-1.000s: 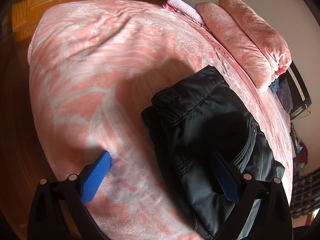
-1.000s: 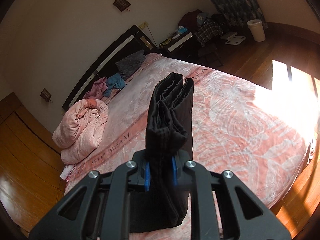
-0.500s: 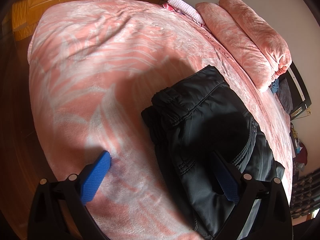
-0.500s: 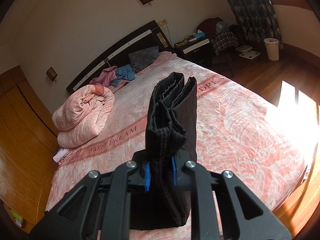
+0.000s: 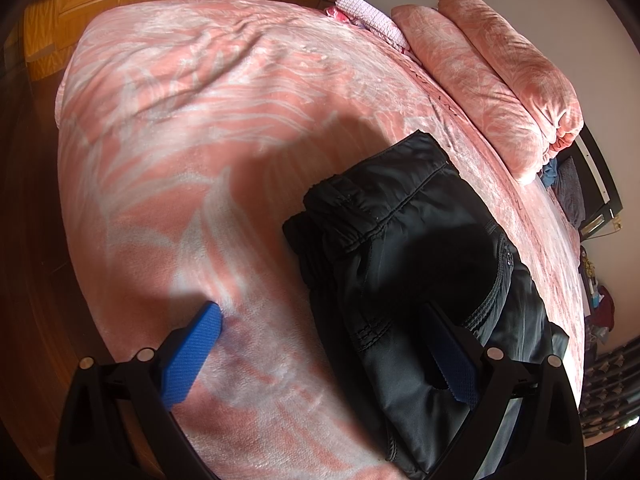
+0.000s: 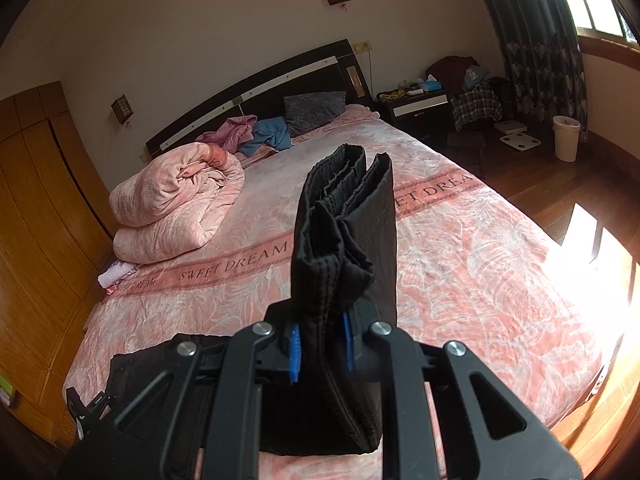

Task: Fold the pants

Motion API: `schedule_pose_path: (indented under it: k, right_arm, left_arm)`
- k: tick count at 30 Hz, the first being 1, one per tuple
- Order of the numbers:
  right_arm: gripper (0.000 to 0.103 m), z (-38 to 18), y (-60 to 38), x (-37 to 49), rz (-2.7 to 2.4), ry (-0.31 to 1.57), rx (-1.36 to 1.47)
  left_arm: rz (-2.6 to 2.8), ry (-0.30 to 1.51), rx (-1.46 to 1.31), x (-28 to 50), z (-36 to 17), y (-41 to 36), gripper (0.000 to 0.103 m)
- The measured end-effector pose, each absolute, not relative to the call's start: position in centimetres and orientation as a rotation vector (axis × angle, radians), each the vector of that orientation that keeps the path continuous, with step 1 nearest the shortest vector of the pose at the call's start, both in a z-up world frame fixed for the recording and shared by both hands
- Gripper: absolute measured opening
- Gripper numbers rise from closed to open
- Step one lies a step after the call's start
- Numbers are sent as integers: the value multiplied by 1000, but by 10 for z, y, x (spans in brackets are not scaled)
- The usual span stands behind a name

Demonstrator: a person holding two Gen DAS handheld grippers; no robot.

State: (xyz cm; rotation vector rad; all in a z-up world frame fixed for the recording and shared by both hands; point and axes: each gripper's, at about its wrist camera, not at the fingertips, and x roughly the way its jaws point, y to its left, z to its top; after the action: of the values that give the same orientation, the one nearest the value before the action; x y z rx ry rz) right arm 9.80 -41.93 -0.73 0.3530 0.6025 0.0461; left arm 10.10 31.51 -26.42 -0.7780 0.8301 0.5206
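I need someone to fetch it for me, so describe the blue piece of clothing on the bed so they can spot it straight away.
Start at the dark headboard of the pink bed. Just below it lies a grey pillow, and the blue garment is crumpled to that pillow's left, with a pink garment on its other side. It is the only blue fabric on the bed.

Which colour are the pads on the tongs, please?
Blue pads, seen best in the left wrist view, on the open left tongs.
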Motion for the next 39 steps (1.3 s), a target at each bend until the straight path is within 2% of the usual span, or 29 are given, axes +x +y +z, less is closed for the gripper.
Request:
schedule_pose_path:
  k: [39]
  right_arm:
    - [14,-5,-331,105,138,611,178]
  left_arm:
    - [513,823,-788,100,-265,316,99]
